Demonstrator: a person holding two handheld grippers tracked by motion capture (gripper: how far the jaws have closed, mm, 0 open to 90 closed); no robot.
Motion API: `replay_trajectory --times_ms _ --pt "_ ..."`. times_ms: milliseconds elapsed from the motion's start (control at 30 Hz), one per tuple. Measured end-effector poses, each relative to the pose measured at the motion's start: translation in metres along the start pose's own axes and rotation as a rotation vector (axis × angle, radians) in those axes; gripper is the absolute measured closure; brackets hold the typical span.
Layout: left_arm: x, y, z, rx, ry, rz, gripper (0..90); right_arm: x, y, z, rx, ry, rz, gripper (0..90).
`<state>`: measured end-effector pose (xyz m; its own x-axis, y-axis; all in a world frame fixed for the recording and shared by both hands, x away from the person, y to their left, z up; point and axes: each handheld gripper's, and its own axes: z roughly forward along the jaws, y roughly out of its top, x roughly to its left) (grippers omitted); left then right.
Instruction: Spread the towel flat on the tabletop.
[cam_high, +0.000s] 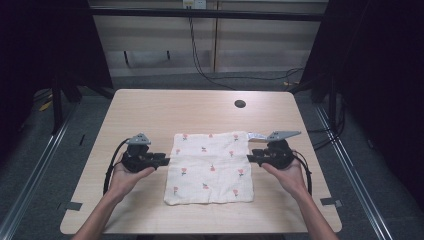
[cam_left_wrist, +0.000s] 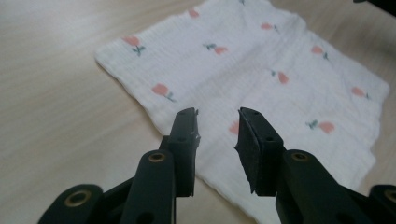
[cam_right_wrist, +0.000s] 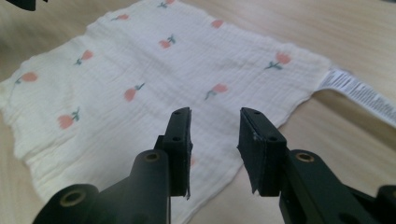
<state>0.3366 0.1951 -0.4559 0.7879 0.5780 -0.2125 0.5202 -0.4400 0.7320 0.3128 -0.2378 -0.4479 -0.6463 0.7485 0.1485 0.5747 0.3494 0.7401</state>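
Two forearms come in from the near edge of the surface (cam_high: 150, 107), each hand holding a hand-held gripper. On the left, the left hand-held gripper (cam_high: 165, 160) sits low at the cloth's (cam_high: 210, 167) left edge, its jaws spread with nothing pinched; from its own view the cloth's hem lies beneath the gap. Opposite it, the right hand-held gripper (cam_high: 251, 159) sits at the right edge, jaws likewise apart and empty, over the hem. Between them the cloth lies flat and unfolded (white, dotted with small pink flowers), roughly square, in the near half of the surface. At its far right corner a white label (cam_high: 257, 135) sticks out onto the wood. Farther back, a dark round hole (cam_high: 240, 104) sits near the surface's far edge.
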Motion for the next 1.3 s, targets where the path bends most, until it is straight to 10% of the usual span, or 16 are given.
replay_trajectory --times_ms 200,567,767,1300 --pt "-0.015 -0.020 0.012 0.074 -0.085 0.055 78.4 0.018 -0.022 0.005 0.072 0.037 -0.008 65.7" --pt "-0.017 -0.027 0.024 0.115 -0.070 0.065 76.0 0.027 -0.042 0.028 0.153 0.027 -0.050 65.2" --pt "-0.019 -0.027 0.031 0.115 -0.036 0.067 68.8 0.032 -0.046 0.024 0.162 0.002 -0.094 83.7" --pt "-0.035 -0.038 0.024 0.164 -0.063 0.095 78.4 0.040 -0.066 0.004 0.171 0.086 -0.033 90.0"
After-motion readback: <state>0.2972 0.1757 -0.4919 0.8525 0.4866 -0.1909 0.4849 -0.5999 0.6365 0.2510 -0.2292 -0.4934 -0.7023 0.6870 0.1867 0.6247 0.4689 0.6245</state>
